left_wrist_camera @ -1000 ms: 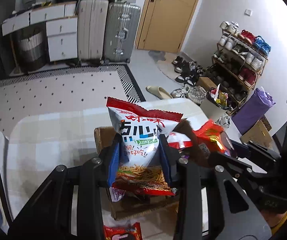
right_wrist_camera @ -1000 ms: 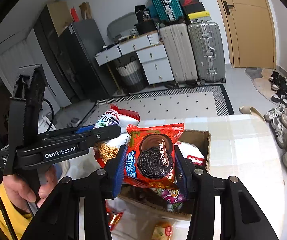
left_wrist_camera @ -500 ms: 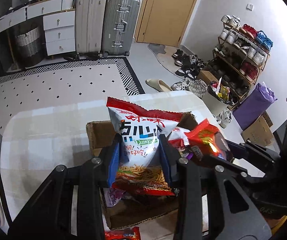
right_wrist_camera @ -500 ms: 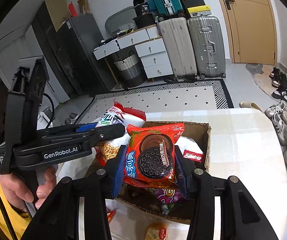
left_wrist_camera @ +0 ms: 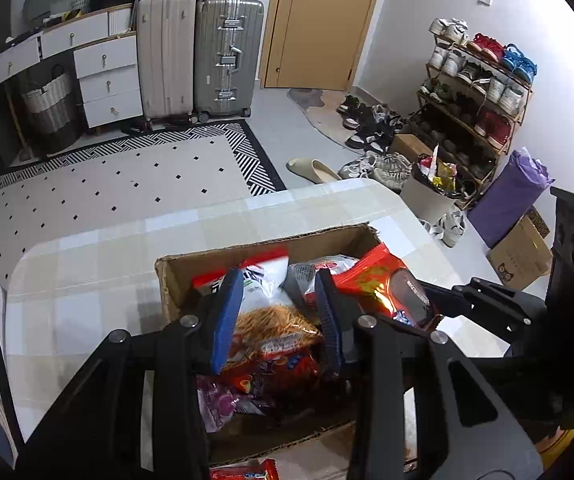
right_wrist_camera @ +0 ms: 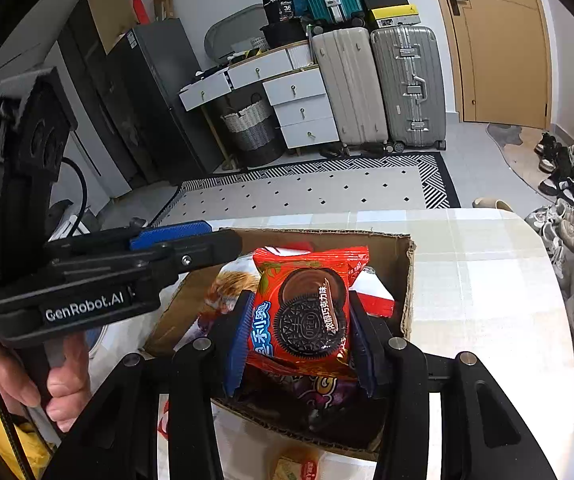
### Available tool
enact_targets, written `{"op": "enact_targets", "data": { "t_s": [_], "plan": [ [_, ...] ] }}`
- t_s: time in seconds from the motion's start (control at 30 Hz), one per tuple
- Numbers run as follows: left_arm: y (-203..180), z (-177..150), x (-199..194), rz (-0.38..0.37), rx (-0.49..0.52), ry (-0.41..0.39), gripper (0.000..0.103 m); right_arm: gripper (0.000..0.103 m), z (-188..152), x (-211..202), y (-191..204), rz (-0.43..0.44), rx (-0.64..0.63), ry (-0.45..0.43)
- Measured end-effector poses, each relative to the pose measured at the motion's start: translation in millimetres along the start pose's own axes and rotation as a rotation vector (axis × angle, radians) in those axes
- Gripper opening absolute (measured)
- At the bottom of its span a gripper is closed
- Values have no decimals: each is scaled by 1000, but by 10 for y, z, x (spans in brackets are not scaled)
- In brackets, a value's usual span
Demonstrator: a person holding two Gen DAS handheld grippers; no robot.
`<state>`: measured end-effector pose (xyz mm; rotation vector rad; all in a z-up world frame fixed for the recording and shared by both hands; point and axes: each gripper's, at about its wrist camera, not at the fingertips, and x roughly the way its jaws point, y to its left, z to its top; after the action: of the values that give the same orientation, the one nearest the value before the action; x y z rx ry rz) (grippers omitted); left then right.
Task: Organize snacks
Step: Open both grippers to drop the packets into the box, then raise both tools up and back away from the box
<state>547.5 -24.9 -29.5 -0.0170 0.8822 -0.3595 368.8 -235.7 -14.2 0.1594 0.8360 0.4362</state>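
An open cardboard box stands on the checked table and holds several snack packets. My left gripper is shut on a white and red bag of noodle sticks, which leans forward and down into the box. My right gripper is shut on a red Oreo pack, held upright just above a purple packet in the box. The Oreo pack also shows at the right of the left wrist view. In the right wrist view, the left gripper reaches in from the left, held by a hand.
A red packet lies on the table in front of the box, and a yellowish packet lies near the front edge. Past the table are a patterned rug, suitcases, drawers and a shoe rack.
Both grippers have sunk toward the box with their packets. The noodle bag, upright before, now tips forward into the box. The Oreo pack sits lower over the box.
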Motion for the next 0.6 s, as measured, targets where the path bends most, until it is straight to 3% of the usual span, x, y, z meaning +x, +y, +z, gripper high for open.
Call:
{"op": "enact_targets", "data": {
  "t_s": [0.33,0.6],
  "plan": [
    [21,-94,-148,9,0,-11,33,45,-12,113,3,-16,-11,45],
    [-58,-144,-309,15,22,-16,35,45,-17,45,-22,-39,-13,22]
  ]
}}
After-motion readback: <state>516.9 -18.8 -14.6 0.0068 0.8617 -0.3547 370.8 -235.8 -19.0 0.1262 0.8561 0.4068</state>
